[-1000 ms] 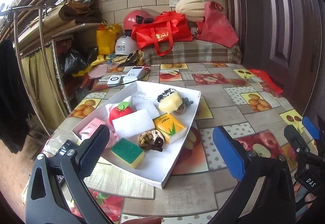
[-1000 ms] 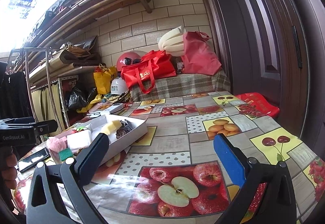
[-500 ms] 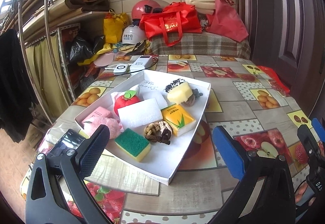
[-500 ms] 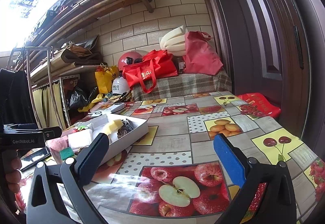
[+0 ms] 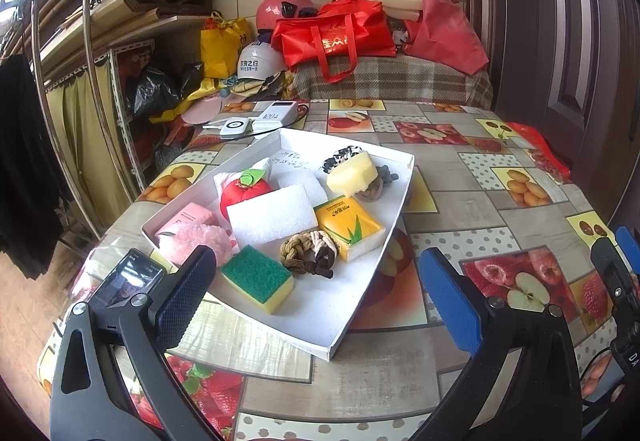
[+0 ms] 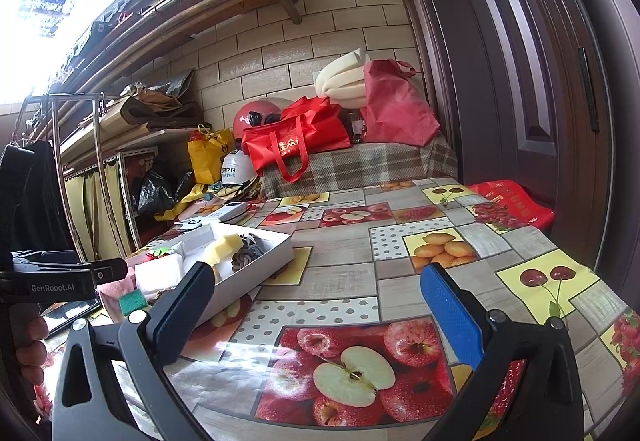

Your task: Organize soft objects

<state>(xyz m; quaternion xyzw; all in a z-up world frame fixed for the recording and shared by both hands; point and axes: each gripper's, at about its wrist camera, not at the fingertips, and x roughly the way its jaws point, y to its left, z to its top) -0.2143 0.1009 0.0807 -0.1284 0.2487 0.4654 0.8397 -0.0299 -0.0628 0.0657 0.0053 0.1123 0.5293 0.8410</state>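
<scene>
A white shallow box [image 5: 320, 337] lies on the table and holds several soft things: a green and yellow sponge [image 5: 258, 279], a white foam pad [image 5: 272, 217], a red plush apple [image 5: 242, 191], a pink fluffy puff [image 5: 198, 239], a yellow tissue pack [image 5: 346, 225], a braided ring [image 5: 308, 251] and a pale yellow sponge [image 5: 352, 175]. My left gripper [image 5: 316, 293] is open and empty, just in front of the box's near edge. My right gripper [image 6: 316, 301] is open and empty over the tablecloth, right of the box [image 6: 272, 253].
A black phone [image 5: 124, 281] lies left of the box at the table edge. White devices [image 5: 276, 115] sit behind the box. Red bags [image 5: 332, 33], helmets and a plaid-covered bench stand at the back. A red packet [image 6: 512, 201] lies at the right edge by the door.
My left gripper has risen and drawn back a little, so the box sits lower and nearer the middle of its view. The right gripper has barely moved.
</scene>
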